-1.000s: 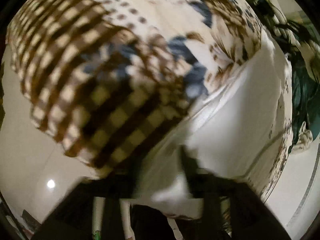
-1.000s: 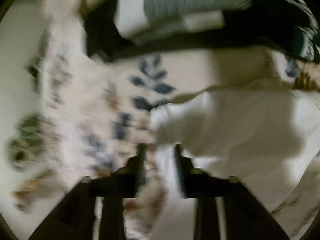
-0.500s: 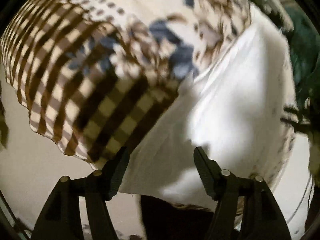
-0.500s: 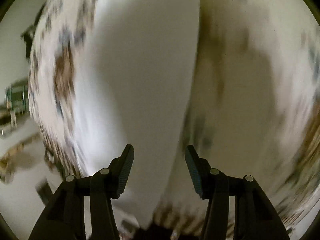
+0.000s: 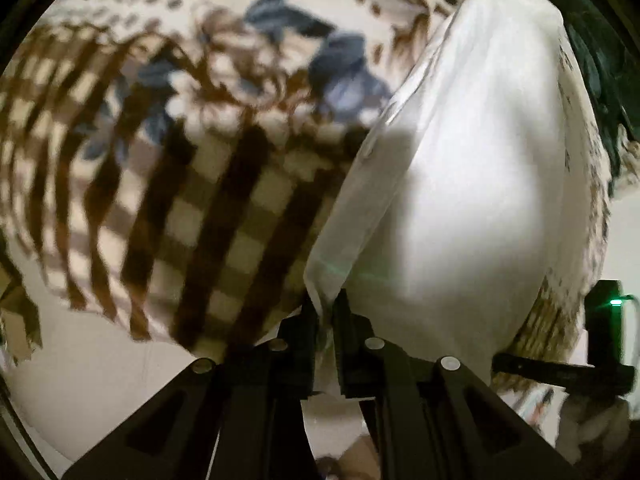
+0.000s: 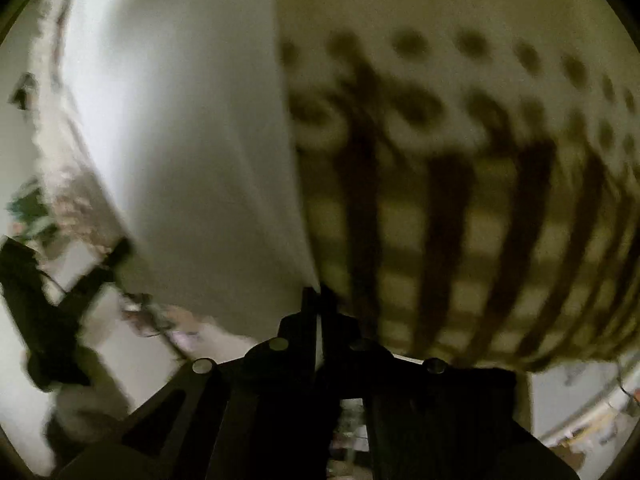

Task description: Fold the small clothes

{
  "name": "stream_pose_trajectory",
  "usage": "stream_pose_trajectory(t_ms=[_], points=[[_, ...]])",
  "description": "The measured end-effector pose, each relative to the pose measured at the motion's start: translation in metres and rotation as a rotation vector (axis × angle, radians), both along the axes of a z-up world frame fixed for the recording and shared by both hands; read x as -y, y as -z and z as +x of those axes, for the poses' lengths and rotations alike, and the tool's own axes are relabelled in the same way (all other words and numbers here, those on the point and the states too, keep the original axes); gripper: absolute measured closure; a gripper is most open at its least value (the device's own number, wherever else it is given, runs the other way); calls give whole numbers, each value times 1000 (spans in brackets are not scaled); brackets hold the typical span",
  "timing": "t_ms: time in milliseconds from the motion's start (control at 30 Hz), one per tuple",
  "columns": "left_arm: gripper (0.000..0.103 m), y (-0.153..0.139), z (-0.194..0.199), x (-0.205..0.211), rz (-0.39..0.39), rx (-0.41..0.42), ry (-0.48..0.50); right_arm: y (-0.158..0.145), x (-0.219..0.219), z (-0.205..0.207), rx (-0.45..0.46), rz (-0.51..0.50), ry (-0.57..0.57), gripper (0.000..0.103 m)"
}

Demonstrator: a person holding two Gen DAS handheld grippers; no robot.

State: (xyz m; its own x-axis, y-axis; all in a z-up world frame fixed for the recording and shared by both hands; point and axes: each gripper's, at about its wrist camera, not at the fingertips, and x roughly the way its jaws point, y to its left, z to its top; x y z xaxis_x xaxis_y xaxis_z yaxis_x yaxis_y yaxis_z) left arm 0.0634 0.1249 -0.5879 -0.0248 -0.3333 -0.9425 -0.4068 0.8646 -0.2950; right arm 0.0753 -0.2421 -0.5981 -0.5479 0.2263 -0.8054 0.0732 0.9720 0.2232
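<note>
A small garment fills both views: a cream cloth with brown checks, brown dots and blue leaves (image 5: 224, 184), its plain white inner side (image 5: 460, 184) folded over it. My left gripper (image 5: 326, 304) is shut on the white folded edge. My right gripper (image 6: 318, 294) is shut on the same garment where the white side (image 6: 192, 160) meets the checked print (image 6: 460, 216). The other gripper shows as a dark shape at the left of the right wrist view (image 6: 48, 288) and at the right of the left wrist view (image 5: 600, 344).
A pale table surface (image 5: 92, 368) lies under the garment. Dark green cloth (image 5: 596, 60) lies at the far right of the left wrist view. Clutter shows at the lower right of the right wrist view (image 6: 592, 432).
Half a second ago both grippers were open over the cloth. Now both have closed on the garment's edge at the fold line.
</note>
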Motion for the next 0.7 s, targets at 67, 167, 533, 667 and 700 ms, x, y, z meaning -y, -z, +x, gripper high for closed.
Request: stream_pose_trajectory(t_ms=[67,167,533,667,700], points=[[94,-11,13,-11,-48,-11,35,-8,4,2,-28,-11,29,102],[61,-57,44,-25,-58,60,100,-52,4,32,30,62,84,84],[19,-92,323,-31,-154,424,89,-136,27,270,497,161,267,40],[19,-43,416,-3,-201,420,135,-99,36,379,557,212,268,40],[19,-33,430,4,-212,417,151,-90,36,400,570,213,257,40]])
